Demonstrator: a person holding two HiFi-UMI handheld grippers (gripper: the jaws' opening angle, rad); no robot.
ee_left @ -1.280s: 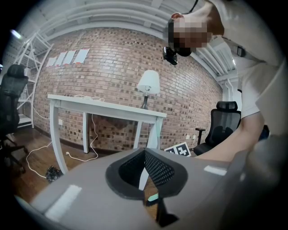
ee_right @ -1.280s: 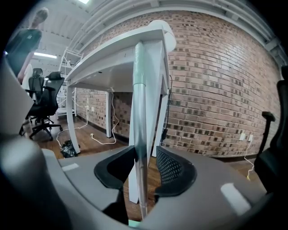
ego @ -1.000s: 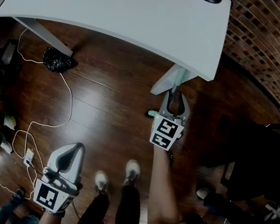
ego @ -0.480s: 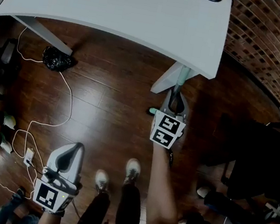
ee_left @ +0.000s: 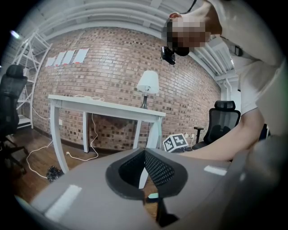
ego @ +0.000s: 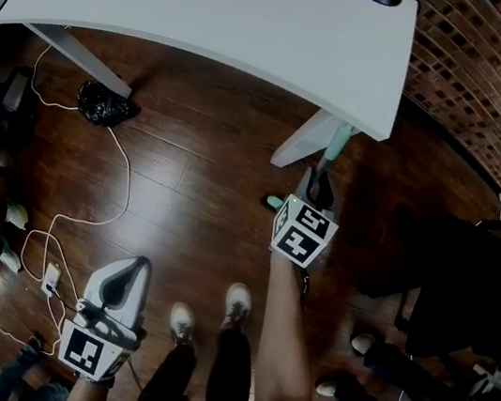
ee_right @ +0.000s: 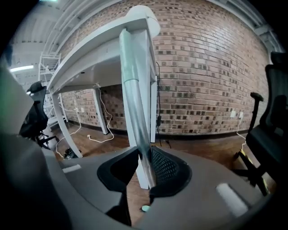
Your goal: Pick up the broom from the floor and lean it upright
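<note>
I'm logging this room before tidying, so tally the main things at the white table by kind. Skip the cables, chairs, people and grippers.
white table: 1
lamp: 1
broom: 1
black bag: 1
Total: 4

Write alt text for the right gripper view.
A pale green and silver broom handle stands gripped between the jaws of the right hand-held gripper, which have just opened slightly, and rises to a white table's edge.
</note>
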